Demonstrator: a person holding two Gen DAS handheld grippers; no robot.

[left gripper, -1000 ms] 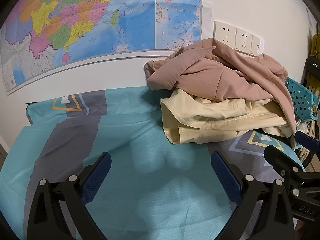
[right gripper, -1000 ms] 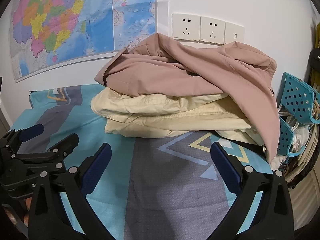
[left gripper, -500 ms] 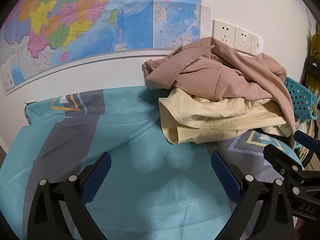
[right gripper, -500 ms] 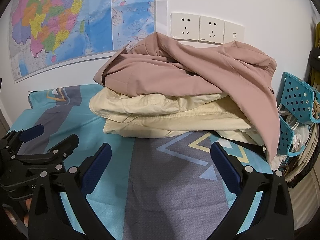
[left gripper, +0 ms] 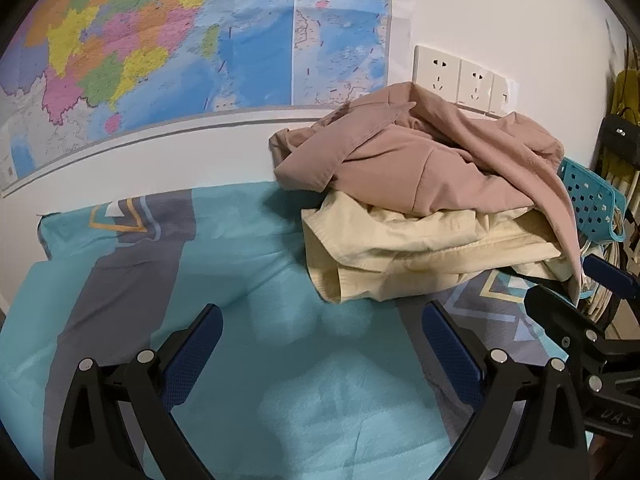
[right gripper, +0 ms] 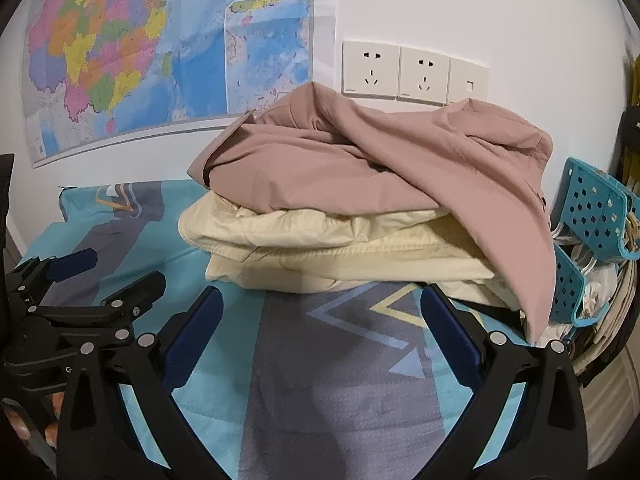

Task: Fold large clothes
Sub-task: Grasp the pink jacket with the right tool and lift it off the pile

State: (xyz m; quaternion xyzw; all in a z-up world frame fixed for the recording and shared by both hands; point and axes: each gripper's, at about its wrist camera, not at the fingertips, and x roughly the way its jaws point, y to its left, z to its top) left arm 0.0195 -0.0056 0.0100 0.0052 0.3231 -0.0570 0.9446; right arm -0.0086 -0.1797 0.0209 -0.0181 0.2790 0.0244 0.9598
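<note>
A crumpled dusty-pink garment (left gripper: 424, 160) (right gripper: 380, 160) lies on top of a folded cream-yellow garment (left gripper: 412, 252) (right gripper: 332, 244), piled at the back right of the bed against the wall. My left gripper (left gripper: 320, 332) is open and empty above the teal sheet, left of the pile. My right gripper (right gripper: 320, 320) is open and empty, just in front of the pile. The left gripper also shows in the right wrist view (right gripper: 100, 280), and the right gripper shows at the right edge of the left wrist view (left gripper: 576, 304).
A teal and grey patterned sheet (left gripper: 160, 264) (right gripper: 344, 392) covers the bed. A map (left gripper: 160, 48) and wall sockets (right gripper: 412, 74) are on the wall behind. A blue perforated basket (right gripper: 596, 220) with cords hangs at the right bed edge.
Both grippers have drifted slightly closer to the pile; the clothes have not moved and both grippers stay open.
</note>
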